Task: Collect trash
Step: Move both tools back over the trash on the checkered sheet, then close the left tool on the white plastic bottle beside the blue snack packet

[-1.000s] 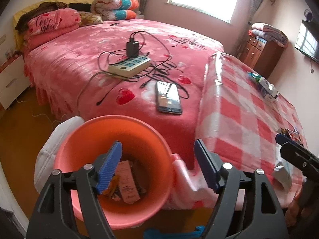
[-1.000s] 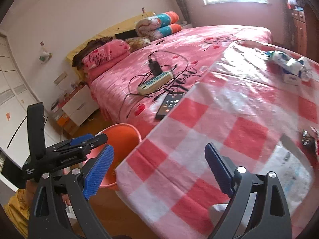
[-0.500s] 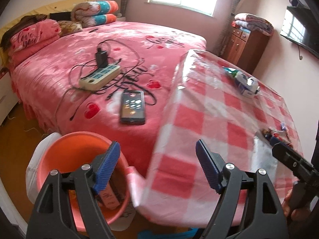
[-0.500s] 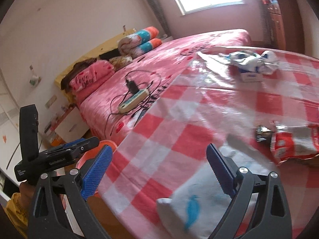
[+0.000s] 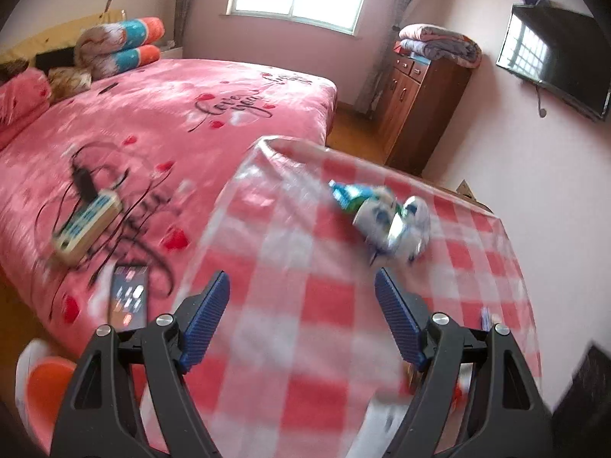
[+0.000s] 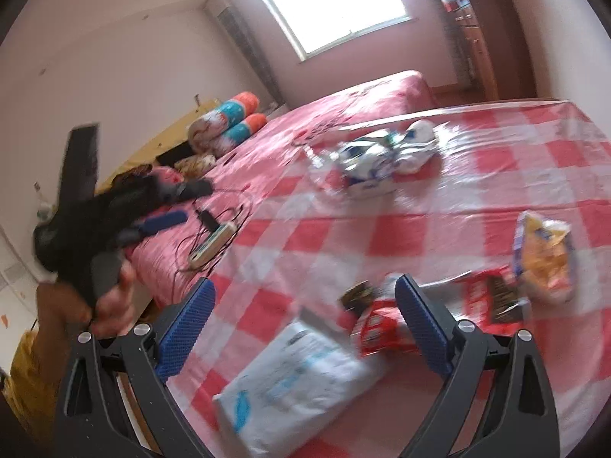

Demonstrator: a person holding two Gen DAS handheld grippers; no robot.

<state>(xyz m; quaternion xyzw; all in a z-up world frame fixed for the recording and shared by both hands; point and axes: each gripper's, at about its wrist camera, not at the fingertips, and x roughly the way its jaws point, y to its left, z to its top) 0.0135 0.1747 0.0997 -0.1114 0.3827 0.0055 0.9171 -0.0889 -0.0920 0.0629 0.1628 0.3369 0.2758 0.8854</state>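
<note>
Wrappers and bags on the checked counter, both grippers empty above it.

Left hand-held gripper hangs w/ jaws spread wide, nothing btwn them, pointing toward the crumpled white-blue bag bundle at the far side of the counter. Right hand-held gripper is likewise spread and empty, over the near trash: white-blue pouch just below it, red snack wrapper touching the pouch's far end, yellow chip bag further right. All looks light, thin, crinkly; prob. slippery film on a glossy plastic cover, so it could skate away if nudged. Best bet imo: pinch a raised fold or crumpled edge, not a flat face. The pouch looks fuller and softer, so take it across a narrow end. Orange bin sits on the floor by the bed, well apart from the bundle.
</note>
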